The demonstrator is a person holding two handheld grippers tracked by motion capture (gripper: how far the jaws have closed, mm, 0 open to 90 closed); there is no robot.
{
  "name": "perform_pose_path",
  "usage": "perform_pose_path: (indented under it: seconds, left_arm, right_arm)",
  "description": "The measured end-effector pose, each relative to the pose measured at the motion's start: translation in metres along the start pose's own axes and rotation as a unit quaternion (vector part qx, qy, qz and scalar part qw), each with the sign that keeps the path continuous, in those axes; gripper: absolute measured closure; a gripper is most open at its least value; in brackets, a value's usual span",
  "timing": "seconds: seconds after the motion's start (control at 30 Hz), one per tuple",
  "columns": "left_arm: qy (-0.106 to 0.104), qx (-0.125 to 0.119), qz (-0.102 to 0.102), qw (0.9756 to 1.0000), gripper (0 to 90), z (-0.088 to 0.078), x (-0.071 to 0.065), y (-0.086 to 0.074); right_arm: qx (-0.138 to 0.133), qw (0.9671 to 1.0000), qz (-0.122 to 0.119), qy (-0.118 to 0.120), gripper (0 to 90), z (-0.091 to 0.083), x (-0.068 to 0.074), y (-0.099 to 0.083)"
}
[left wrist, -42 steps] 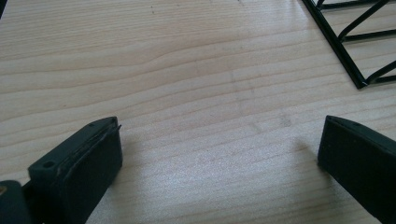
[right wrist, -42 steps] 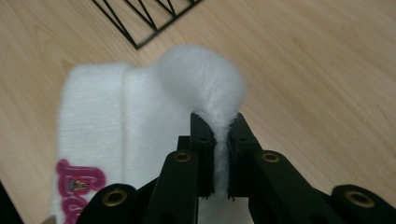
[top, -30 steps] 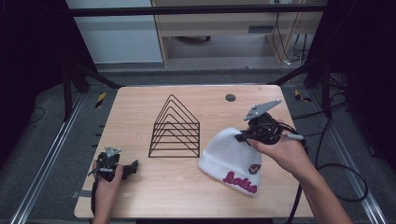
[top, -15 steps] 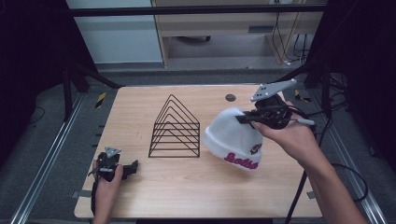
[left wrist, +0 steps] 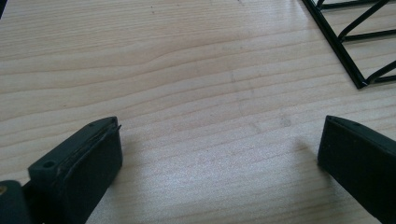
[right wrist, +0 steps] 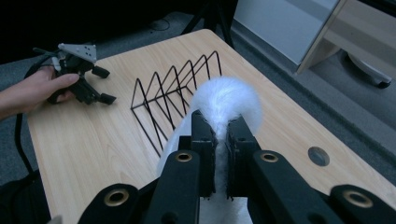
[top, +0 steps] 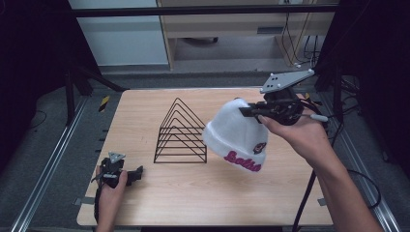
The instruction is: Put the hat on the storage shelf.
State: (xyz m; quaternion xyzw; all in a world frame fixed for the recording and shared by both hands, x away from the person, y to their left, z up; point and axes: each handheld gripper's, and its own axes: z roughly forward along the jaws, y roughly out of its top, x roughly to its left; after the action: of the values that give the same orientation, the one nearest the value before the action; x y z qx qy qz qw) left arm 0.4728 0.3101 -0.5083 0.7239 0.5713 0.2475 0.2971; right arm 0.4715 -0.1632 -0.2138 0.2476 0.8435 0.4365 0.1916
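The right hand-held gripper [top: 249, 111] is clamped on the crown of a white knitted beanie [top: 233, 137]; in the right gripper view the two black jaws stand narrow, with a fold of fuzzy white fabric [right wrist: 221, 122] pinched between the pads. The beanie hangs below and to the left of this hand-held gripper, clear of the worktop [top: 212, 193]. It is soft and ribbed, dome-shaped, with a turned-up cuff bearing pink lettering and a small round patch. A grey three-cornered plate [top: 286, 79] sits on top of the hand-held gripper.

Left of the hanging beanie, just beside its cuff as seen from above, stands a black wire rack [top: 181, 132]: thin rigid rods bent into a row of upright triangles on a rectangular base frame. Whether beanie and rack touch cannot be told.

The left hand-held gripper [top: 137, 173] rests low at the near left corner of the worktop, jaws wide apart and holding nothing. In the left gripper view, bare light wood grain lies between its matte black pads [left wrist: 95, 154], and a corner of the rack [left wrist: 348, 51] appears ahead and to the right, well apart.

The worktop is smooth pale wood laminate with rounded corners. Open surface lies beneath and in front of the right hand-held gripper. A small dark round hole [right wrist: 318, 156] sits near the far edge.
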Motion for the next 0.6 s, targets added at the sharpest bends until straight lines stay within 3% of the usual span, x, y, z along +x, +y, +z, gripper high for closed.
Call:
perform_pose_path:
  seconds: [0.6]
  left_arm:
    - [0.000,0.000,0.000,1.0000,0.0,0.000,0.000,0.000]
  right_arm:
    - [-0.049,0.9987,-0.013,-0.005,84.9,-0.009,0.003,0.035]
